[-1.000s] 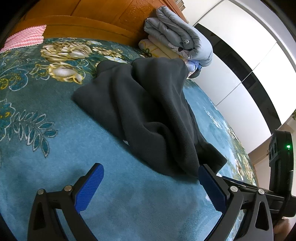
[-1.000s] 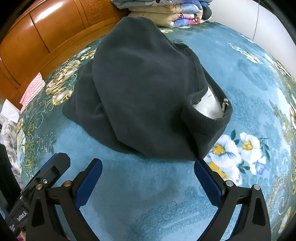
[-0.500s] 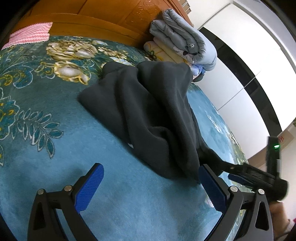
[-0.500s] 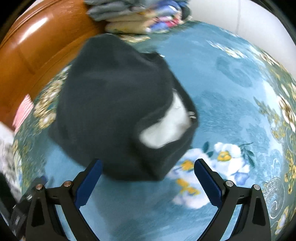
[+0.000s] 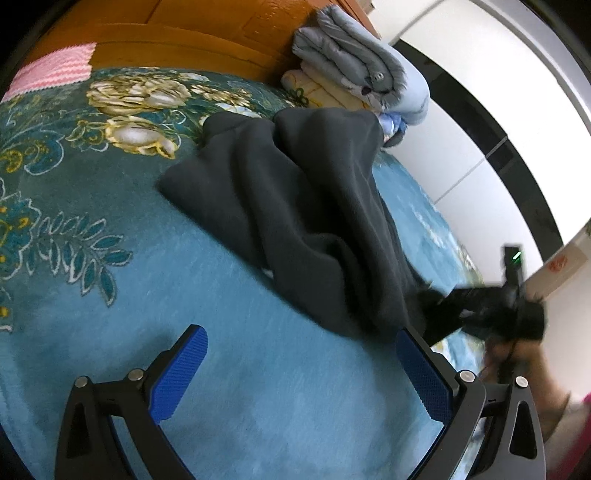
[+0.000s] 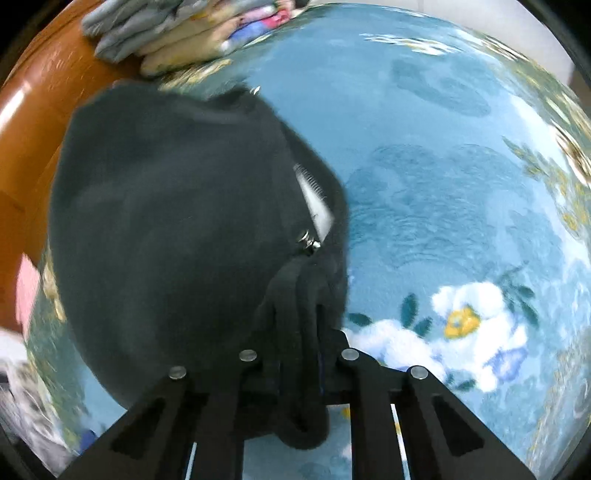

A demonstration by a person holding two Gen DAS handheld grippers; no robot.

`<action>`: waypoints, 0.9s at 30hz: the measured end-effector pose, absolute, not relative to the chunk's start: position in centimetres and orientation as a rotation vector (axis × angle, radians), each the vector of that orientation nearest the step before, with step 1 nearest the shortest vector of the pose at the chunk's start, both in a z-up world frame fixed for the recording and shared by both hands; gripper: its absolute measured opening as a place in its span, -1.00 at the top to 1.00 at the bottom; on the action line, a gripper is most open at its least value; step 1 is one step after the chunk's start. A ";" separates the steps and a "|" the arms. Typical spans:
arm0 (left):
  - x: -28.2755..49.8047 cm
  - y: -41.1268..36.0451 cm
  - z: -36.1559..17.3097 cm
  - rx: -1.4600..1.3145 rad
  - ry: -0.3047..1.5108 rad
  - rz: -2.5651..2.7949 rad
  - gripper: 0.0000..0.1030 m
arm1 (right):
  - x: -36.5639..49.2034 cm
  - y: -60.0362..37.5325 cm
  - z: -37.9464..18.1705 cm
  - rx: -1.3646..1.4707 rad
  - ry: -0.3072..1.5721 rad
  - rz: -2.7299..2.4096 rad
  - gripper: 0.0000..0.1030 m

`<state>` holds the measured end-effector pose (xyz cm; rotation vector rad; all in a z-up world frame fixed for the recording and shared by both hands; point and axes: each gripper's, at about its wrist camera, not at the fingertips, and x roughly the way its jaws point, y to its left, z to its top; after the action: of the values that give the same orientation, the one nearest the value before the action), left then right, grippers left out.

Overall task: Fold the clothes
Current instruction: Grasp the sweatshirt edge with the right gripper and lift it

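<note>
Teal floral bedding (image 5: 258, 387) covers the bed, with a wooden headboard (image 5: 207, 33) along the far edge and a stack of folded quilts (image 5: 354, 70) at the far corner beside a white wardrobe wall.

The dark fleece garment (image 5: 295, 206) lies crumpled toward the head of the bed, just short of the quilts. In the right wrist view its zipper (image 6: 314, 199) and a strip of pale lining show near the bunched end.

The right gripper (image 6: 306, 365) has its jaws shut on a gathered fold at the near end of the garment; cloth bulges out from between the jaws. In the left wrist view the same gripper appears blurred at the garment's near-right end, with the person's hand (image 5: 517, 354) behind it.

The left gripper (image 5: 299, 373) hovers over bare bedding short of the garment, jaws wide apart and holding nothing.

Recommended procedure for the step in hand, judged as spreading the garment flat:
- Confirm the right grip includes all the gathered layers, not one ply.
- Bring the left gripper to the garment's near-left edge and pinch a matching point.
- Pull both points apart evenly, low over the bed, to avoid dragging the bedding or snagging the zipper.
</note>
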<state>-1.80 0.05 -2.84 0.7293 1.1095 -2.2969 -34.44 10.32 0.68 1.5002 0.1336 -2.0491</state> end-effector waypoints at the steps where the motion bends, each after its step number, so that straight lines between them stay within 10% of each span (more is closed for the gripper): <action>1: -1.5 0.3 -2.7 0.739 1.108 -2.298 -1.00 | -34.5 10.7 1.8 1.473 0.100 -2.053 0.76; 16: 4.3 4.8 8.4 0.609 0.990 -2.326 -1.00 | -31.7 24.6 23.1 0.957 -0.170 -2.071 0.79; 27: 0.9 11.2 13.6 0.764 0.883 -2.416 -1.00 | -27.5 43.5 21.1 1.070 -0.177 -2.159 0.79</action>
<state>0.91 11.22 13.58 0.7638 0.8834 -2.4161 -27.45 43.50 21.09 1.0700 -0.1766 -2.1595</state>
